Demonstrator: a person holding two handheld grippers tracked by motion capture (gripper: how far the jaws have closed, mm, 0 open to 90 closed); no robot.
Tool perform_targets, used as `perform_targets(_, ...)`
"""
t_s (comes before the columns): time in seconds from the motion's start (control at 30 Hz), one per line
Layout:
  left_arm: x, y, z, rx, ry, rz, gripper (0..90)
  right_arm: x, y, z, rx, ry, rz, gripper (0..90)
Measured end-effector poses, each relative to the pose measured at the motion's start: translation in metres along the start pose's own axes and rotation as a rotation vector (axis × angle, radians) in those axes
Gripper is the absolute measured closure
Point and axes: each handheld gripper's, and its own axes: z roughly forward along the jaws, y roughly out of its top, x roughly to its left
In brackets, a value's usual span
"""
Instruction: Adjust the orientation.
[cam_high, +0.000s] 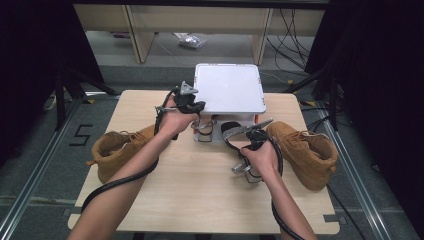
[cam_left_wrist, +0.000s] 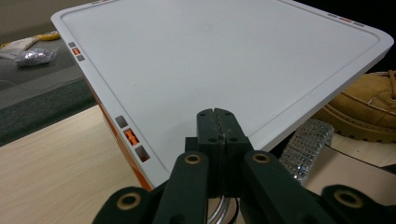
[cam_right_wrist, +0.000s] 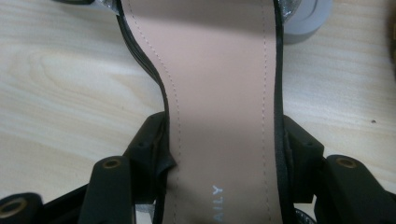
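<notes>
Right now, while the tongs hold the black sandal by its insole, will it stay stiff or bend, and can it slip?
The sandal probably stays fairly stiff: its insole spans flat between the right tongs. It looks light, thin-soled. The smooth insole edges might slip, and its heel may swing.

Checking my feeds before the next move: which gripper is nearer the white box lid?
Left. The left gripper, jaws shut, sits at the white box lid's near edge. The right gripper is farther back over the table, clamped on a sandal.
</notes>
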Motion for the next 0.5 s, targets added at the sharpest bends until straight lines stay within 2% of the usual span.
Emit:
perform_targets(0.13, -0.001, 0.000, 0.000, -0.005, -0.001, -0.011, 89.5, 0.003, 0.001, 0.004, -0.010, -0.007, 0.009, 43.8)
perform_targets(0.3, 0.000, 0.000, 0.000, -0.001, -0.001, -0.002, 89.5, 0.007, 0.003, 0.008, -0.012, -0.018, 0.037, 43.8)
perform_targets(0.37, 0.000, 0.000, 0.000, -0.003, -0.001, -0.003, 89.5, 0.006, 0.004, 0.009, -0.012, -0.025, 0.027, 43.9)
perform_targets(0.43, 0.000, 0.000, 0.000, -0.002, -0.002, -0.002, 89.5, 0.008, 0.004, 0.011, -0.016, -0.025, 0.046, 43.8)
perform_targets(0.5, 0.000, 0.000, 0.000, 0.000, -0.001, -0.001, 89.5, 0.008, 0.005, 0.012, -0.017, -0.038, 0.039, 43.9)
